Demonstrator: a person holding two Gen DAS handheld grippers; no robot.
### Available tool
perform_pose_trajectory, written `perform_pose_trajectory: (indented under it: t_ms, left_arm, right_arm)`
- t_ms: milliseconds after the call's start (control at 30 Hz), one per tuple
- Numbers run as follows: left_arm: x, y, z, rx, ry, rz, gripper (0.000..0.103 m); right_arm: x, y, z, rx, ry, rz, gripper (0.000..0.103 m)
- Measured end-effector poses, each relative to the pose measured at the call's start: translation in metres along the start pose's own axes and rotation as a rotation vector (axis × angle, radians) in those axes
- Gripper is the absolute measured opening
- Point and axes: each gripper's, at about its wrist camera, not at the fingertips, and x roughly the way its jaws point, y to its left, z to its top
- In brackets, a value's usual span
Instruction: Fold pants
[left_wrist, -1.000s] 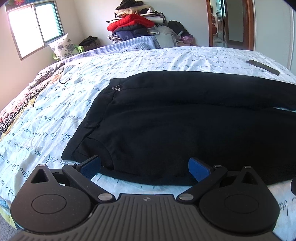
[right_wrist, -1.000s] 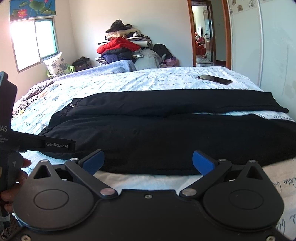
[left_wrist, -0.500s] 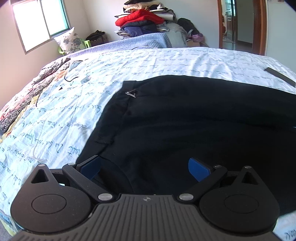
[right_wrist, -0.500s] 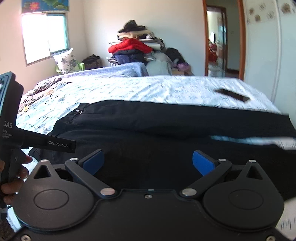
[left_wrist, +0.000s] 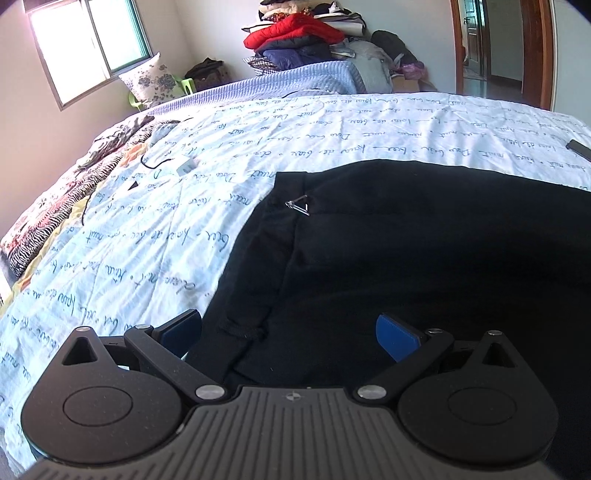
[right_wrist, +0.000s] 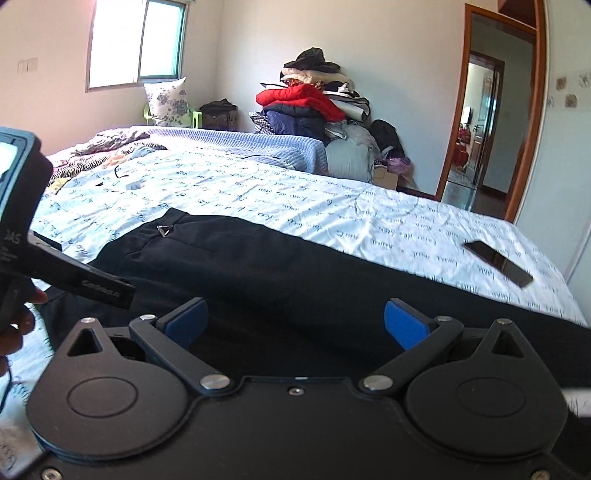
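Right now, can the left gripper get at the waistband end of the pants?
Probably yes. The left gripper is open, jaws spread right over the waistband edge of the black pants, which lie flat on the bed. Nothing lies between jaws and cloth; the right gripper is off to the side.

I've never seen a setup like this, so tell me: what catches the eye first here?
The black pants spread flat across the script-printed bed sheet, with both blue-tipped claws, left claw and right claw, open just above them. Behind, a clothes pile topped by a red jacket sits against the far wall.
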Motion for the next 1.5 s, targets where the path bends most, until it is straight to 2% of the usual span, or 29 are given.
perform_pose_trajectory:
  t_ms: [133,333,400,533,633,733,833,867,900,967,1067,1133,1233,1333,1467,1500]
  left_arm:
    - [0.015,0.011,0.016,0.034,-0.010,-0.040,0.103]
    - [0.055,0.036,0.056,0.135,-0.085,-0.067,0.103]
    - [0.075,0.043,0.068,0.174,-0.094,-0.114,0.103]
    - [0.115,0.058,0.085,0.212,-0.062,-0.219,0.101]
    - [0.136,0.071,0.095,0.228,-0.044,-0.273,0.101]
    - [0.152,0.079,0.103,0.253,-0.034,-0.320,0.100]
    - [0.164,0.082,0.111,0.280,-0.019,-0.376,0.100]
    - [0.167,0.082,0.114,0.279,-0.007,-0.387,0.101]
    - [0.171,0.080,0.117,0.266,0.013,-0.385,0.100]
    - [0.177,0.078,0.124,0.216,0.067,-0.390,0.099]
    - [0.180,0.079,0.132,0.060,0.167,-0.465,0.099]
    - [0.184,0.082,0.137,-0.091,0.228,-0.545,0.100]
    - [0.195,0.082,0.141,-0.299,0.322,-0.596,0.099]
    - [0.202,0.075,0.146,-0.396,0.365,-0.609,0.098]
    - [0.205,0.065,0.153,-0.453,0.365,-0.608,0.096]
    - [0.207,0.063,0.153,-0.473,0.371,-0.602,0.089]
  right_arm:
    - [0.033,-0.011,0.023,-0.064,0.000,0.037,0.103]
    - [0.118,-0.022,0.058,-0.171,0.080,0.244,0.103]
    - [0.150,-0.018,0.066,-0.206,0.114,0.313,0.101]
    - [0.213,-0.007,0.079,-0.247,0.190,0.433,0.098]
    - [0.256,0.000,0.089,-0.240,0.248,0.490,0.096]
    - [0.297,0.000,0.096,-0.178,0.327,0.549,0.094]
    - [0.324,0.000,0.096,-0.132,0.400,0.593,0.081]
    - [0.325,0.001,0.097,-0.132,0.404,0.608,0.068]
    - [0.321,0.003,0.098,-0.147,0.387,0.625,0.046]
    - [0.306,0.010,0.100,-0.201,0.346,0.623,0.015]
    - [0.273,0.030,0.094,-0.363,0.254,0.561,0.013]
    - [0.252,0.045,0.084,-0.468,0.203,0.533,0.012]
    - [0.222,0.062,0.072,-0.596,0.129,0.490,0.012]
    - [0.200,0.070,0.066,-0.670,0.083,0.469,0.012]
    - [0.180,0.070,0.066,-0.692,0.032,0.455,0.011]
    - [0.176,0.070,0.065,-0.703,0.020,0.449,0.011]
